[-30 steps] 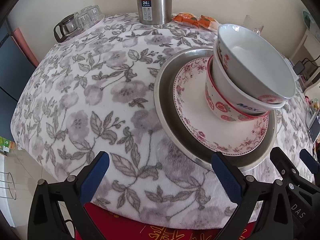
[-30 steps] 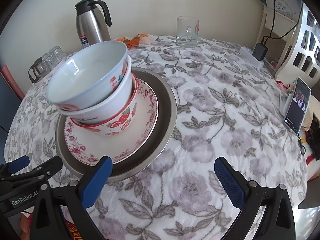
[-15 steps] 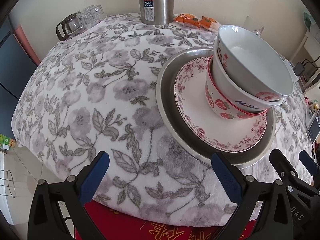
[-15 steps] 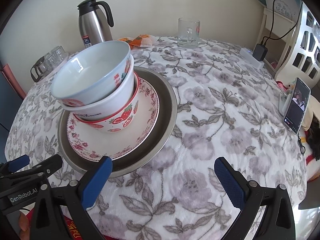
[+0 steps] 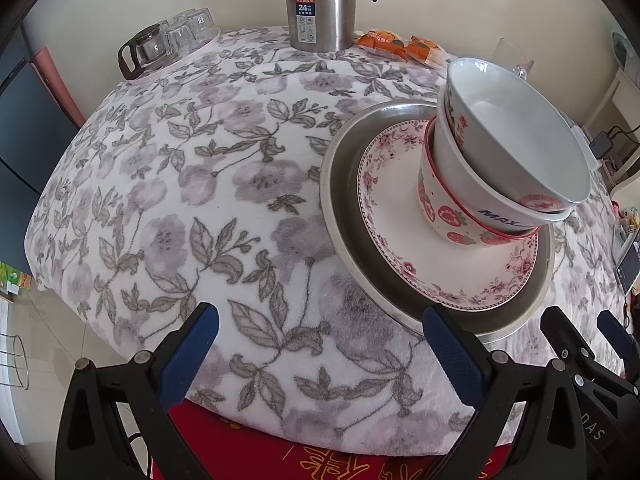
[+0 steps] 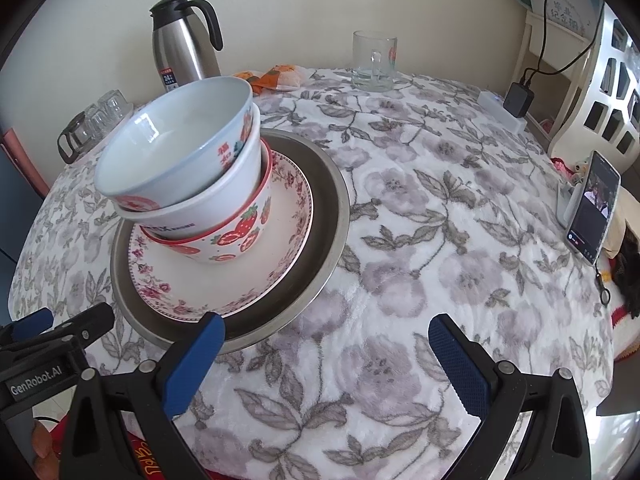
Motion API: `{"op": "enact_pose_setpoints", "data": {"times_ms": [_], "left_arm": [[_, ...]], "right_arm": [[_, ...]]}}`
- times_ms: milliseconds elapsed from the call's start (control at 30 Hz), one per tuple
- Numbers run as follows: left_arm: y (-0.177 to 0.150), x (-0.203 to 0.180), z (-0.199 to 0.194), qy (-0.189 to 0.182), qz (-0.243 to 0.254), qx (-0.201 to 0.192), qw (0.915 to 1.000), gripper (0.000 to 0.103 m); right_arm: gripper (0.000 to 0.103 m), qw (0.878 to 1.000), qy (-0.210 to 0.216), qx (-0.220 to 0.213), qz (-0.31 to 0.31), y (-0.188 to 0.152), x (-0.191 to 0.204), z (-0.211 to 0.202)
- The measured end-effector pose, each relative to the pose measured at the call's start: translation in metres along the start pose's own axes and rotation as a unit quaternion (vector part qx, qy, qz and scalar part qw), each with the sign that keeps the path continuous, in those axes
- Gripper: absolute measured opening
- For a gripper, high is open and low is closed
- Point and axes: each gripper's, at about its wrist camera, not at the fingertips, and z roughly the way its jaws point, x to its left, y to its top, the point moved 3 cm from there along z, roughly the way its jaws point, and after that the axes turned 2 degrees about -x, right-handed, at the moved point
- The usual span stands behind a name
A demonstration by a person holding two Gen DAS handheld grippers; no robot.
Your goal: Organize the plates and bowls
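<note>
Glossy ceramic bowls (image 6: 176, 168); brushed-metal tray (image 6: 332, 216); fuzzy cloth (image 6: 440, 240).

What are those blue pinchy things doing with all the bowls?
Someone is tidying dishes with two handheld grippers. Three bowls sit nested, leaning, on a flowery plate inside a metal pan. The left gripper and right gripper are both open and hold nothing.

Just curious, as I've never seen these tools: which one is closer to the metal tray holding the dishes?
Hard to call; both sit open at its near rim. The left gripper is beside the metal tray, tray toward its right finger. The right gripper mirrors this.
</note>
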Motion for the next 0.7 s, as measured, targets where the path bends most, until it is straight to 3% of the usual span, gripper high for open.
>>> {"op": "enact_pose_setpoints", "data": {"times_ms": [700], "left_arm": [[0.0, 0.0007, 0.0014, -0.002, -0.009, 0.001, 1.0, 0.102]], "right_arm": [[0.103, 1.0, -0.005, 0.007, 0.004, -0.0009, -0.0029, 0.0029]]}}
